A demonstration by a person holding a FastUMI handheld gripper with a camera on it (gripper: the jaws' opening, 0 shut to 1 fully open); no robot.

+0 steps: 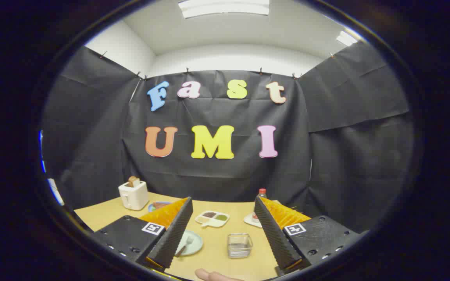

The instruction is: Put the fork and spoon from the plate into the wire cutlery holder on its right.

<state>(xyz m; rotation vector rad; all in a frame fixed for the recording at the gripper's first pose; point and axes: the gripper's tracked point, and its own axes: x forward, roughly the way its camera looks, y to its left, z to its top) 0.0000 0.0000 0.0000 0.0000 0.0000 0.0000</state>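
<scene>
Between the wide-spread fingers of the gripper (222,230), holding nothing, sits the wire holder (239,245) on the table (217,257). Left of it, tucked against the left finger, lies the plate (193,239) with cutlery (185,246) on it, long axis slanting up toward the holder. Fork or spoon, I cannot tell. My read: swing left and down first.

A staged recording booth: black cloth walls (225,175) clipped around a tan table (217,257) under office ceiling lights (225,8).
</scene>
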